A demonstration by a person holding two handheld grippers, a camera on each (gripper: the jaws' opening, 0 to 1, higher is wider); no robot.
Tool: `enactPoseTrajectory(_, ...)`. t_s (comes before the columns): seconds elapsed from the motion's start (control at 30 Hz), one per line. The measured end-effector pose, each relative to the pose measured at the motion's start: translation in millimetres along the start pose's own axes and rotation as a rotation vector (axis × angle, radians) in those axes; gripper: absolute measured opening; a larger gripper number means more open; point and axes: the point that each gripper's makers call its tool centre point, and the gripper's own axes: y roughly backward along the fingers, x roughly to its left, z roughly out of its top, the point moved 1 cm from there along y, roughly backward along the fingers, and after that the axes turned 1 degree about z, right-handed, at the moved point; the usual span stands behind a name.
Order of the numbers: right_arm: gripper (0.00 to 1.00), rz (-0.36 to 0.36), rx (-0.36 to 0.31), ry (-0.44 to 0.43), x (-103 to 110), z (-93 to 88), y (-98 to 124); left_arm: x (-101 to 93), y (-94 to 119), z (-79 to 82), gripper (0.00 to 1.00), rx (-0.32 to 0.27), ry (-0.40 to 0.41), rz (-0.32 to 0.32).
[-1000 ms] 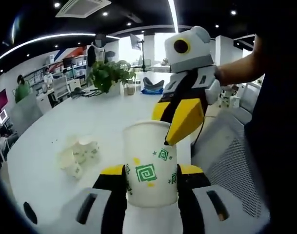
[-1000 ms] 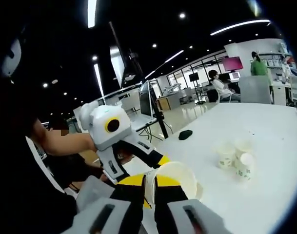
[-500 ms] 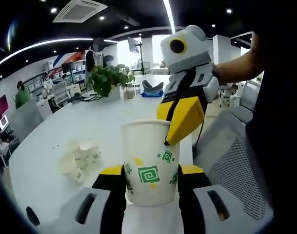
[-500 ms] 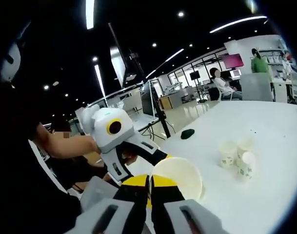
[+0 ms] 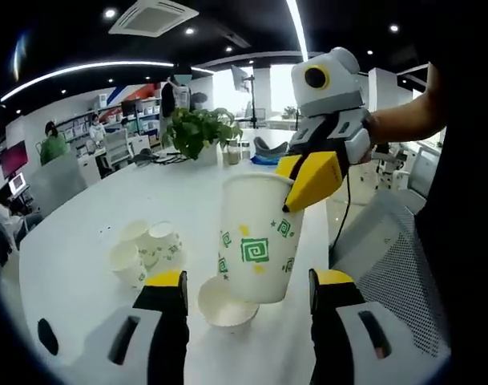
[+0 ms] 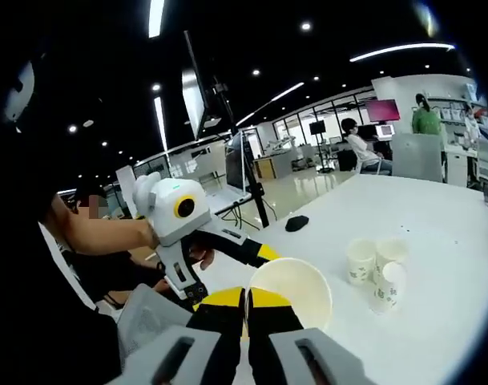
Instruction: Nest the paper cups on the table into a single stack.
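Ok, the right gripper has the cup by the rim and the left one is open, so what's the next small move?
Probably carry the held cup toward the loose cups further along the table. The right gripper pinches its rim, the left gripper is open and clear of it, and three cups stand unstacked.

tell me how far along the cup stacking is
Barely started. The right tongs pinch the rim of one white paper cup with green squares, held above a plain white cup on the white table. The left tongs are open. Three loose cups remain.
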Motion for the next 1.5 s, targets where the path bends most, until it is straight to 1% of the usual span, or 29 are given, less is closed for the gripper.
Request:
enactPoseTrajectory(0.07,0.0,-0.019,0.016,0.019,-4,-1.5,-2,1.8,3,-0.7,0.64,-0.009,0.012,0.01)
enactPoseTrajectory(0.17,0.0,-0.046,0.051,0.052,-11,-5.5,-5,4.5,8,-2.0,0.67,-0.029,0.053,0.028)
enactPoseTrajectory(0.33,0.0,-0.052,0.077,0.081,-15,-8.2,-11,6.3,15,-4.4,0.75,-0.061,0.106,0.057)
enactPoseTrajectory(0.47,0.0,-0.061,0.149,0.139,-20,-17.5,-19,4.7,21,-9.1,0.78,-0.071,0.128,0.071)
enactPoseTrajectory(0.67,0.0,-0.057,0.225,0.188,-23,-29.0,-30,2.0,28,-9.2,0.83,-0.1,0.128,0.091)
enactPoseTrajectory(0.73,0.0,-0.06,0.246,0.213,-24,-32.6,-34,0.9,30,-7.7,0.87,-0.113,0.128,0.096)
enactPoseTrajectory(0.87,0.0,-0.055,0.271,0.229,-24,-37.8,-40,2.5,33,-8.4,0.9,-0.121,0.124,0.117)
enactPoseTrajectory(1.0,0.0,-0.058,0.304,0.267,-24,-42.9,-45,1.3,35,-7.1,0.94,-0.13,0.124,0.131)
enactPoseTrajectory(1.13,0.0,-0.059,0.331,0.292,-26,-47.8,-49,0.6,36,-11.1,0.95,-0.115,0.121,0.133)
enactPoseTrajectory(1.23,0.0,-0.069,0.369,0.33,-30,-54.2,-51,-0.4,37,-12.5,0.95,-0.109,0.121,0.136)
enactPoseTrajectory(1.5,0.0,-0.05,0.417,0.342,-27,-66.2,-62,2.1,38,-13.9,0.94,-0.11,0.123,0.149)
